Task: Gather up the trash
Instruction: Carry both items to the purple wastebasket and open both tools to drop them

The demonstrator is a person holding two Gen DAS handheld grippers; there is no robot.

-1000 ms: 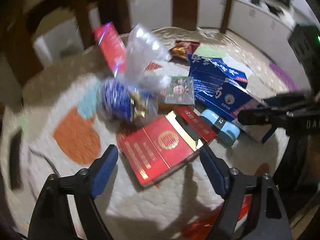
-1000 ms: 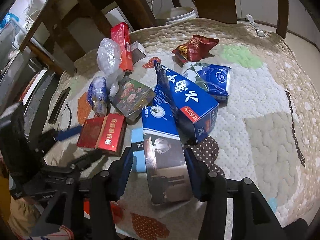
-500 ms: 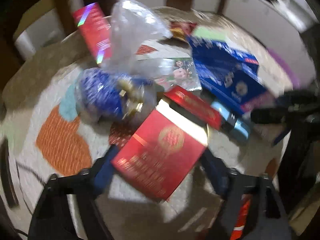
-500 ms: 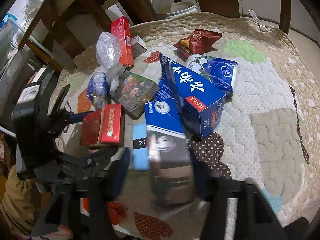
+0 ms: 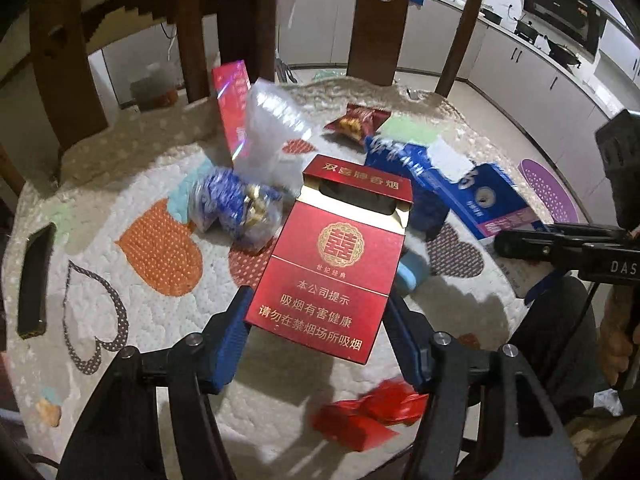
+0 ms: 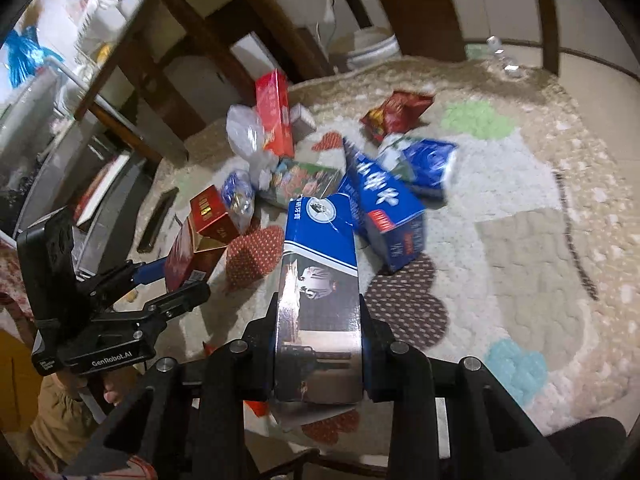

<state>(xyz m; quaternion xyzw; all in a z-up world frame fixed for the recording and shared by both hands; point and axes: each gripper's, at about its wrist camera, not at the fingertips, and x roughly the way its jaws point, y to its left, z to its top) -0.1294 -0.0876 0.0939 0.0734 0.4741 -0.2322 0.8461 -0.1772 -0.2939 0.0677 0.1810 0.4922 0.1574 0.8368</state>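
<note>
Quilted mat (image 5: 132,344) – left fingers (image 5: 234,332) clamp red carton (image 5: 332,264); right fingers (image 6: 372,344) clamp blue box (image 6: 320,280).

Dim indoor light, warped at every edge.

The red carton (image 5: 332,264) is lit sharp, casting a soft shadow on the quilt (image 5: 152,320); the clear bag (image 5: 272,136) glares and smears, the snack packet (image 6: 394,114) blurs (both views bend hard toward black corners), chairs (image 6: 248,40) stay murky.
</note>
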